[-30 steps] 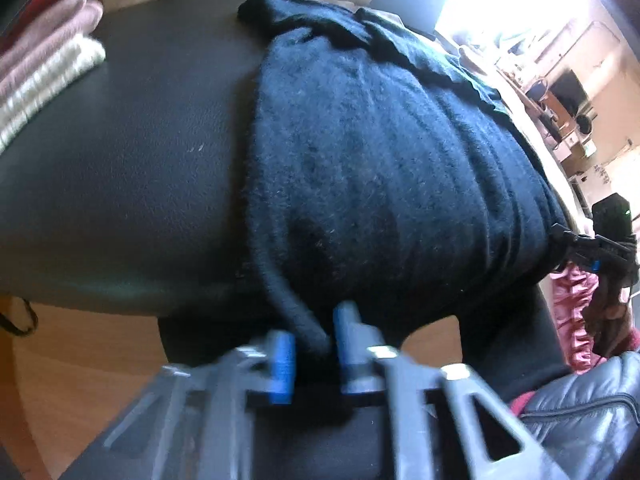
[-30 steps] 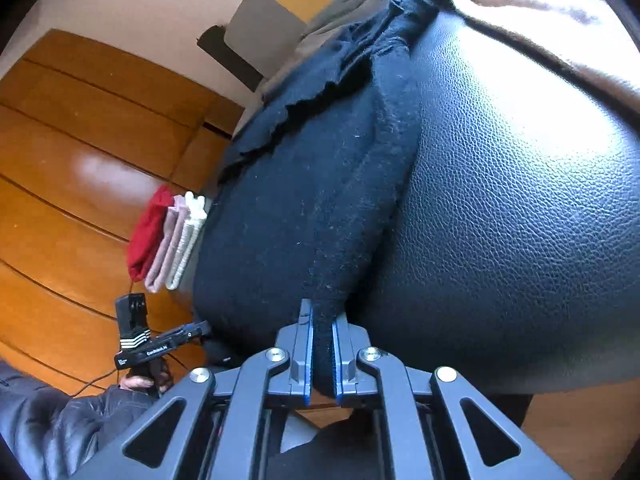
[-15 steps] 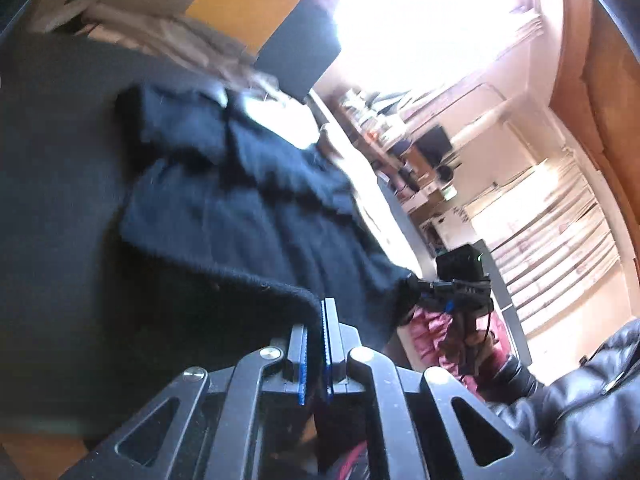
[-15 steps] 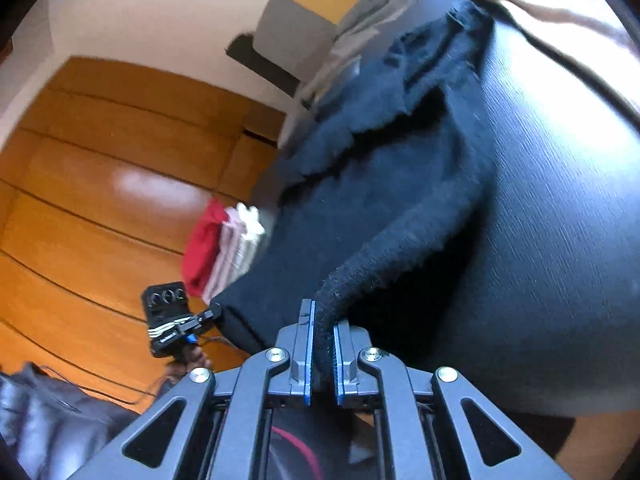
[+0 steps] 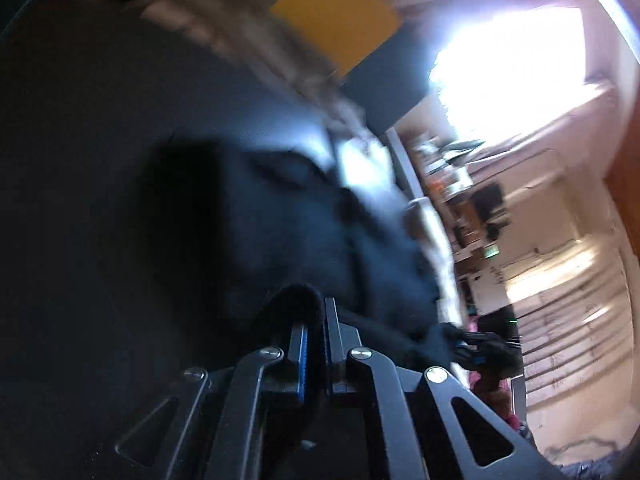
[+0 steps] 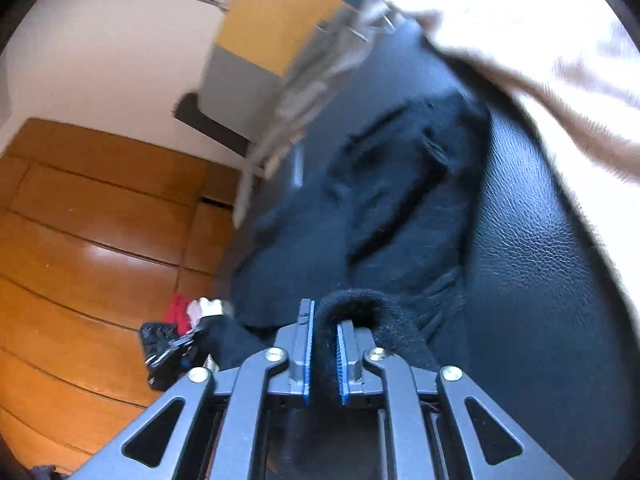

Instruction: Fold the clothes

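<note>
Sweater [image 6: 384, 216], black knit, lies bunched on a dark leather-covered table [image 6: 540, 280], its near hem lifted at two points. Left gripper [image 5: 314, 344]: jaws closed narrowly on a fold of the hem. Right gripper [image 6: 325, 344]: jaws likewise pinching a thick roll of the same hem. A pale cloth [image 6: 520, 32] lies beyond on the table. Folded red and pink clothes [image 6: 188, 310] sit at the far edge, though motion blur makes them hard to make out.
</note>
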`<act>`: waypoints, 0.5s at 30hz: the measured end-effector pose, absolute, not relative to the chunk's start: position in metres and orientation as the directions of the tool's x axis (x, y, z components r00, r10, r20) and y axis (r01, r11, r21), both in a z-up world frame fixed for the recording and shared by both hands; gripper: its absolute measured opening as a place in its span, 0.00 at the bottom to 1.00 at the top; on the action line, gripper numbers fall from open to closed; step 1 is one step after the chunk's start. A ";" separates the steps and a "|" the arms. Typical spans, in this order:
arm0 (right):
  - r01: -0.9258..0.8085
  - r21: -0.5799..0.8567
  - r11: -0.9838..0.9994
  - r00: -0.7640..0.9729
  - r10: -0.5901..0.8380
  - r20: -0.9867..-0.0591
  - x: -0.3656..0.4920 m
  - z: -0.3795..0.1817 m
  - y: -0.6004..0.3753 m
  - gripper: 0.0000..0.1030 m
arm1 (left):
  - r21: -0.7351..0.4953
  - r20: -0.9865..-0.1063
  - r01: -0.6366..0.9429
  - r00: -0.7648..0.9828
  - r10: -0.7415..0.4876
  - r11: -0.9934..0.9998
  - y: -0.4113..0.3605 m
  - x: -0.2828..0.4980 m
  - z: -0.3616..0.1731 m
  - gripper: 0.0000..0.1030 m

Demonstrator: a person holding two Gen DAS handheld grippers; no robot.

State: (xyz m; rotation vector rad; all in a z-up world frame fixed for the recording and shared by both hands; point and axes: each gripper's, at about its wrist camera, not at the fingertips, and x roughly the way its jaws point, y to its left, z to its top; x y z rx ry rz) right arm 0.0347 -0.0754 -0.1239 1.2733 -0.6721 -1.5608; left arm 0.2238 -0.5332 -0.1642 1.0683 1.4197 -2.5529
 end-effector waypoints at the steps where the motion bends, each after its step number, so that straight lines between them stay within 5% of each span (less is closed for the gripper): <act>1: 0.335 0.866 -0.372 0.028 -0.914 -0.404 0.035 -0.125 -0.075 0.23 | -0.740 -0.583 0.347 -0.757 0.293 -0.576 -0.535 0.222 -0.171 0.04; 5: 0.328 0.868 -0.374 0.048 -0.911 -0.410 0.037 -0.132 -0.074 0.63 | -0.764 -0.553 0.332 -0.778 0.298 -0.553 -0.537 0.227 -0.176 0.04; 15: 0.374 0.844 -0.383 0.091 -0.891 -0.445 0.102 -0.146 -0.056 0.63 | -0.751 -0.565 0.344 -0.777 0.278 -0.564 -0.530 0.225 -0.180 0.04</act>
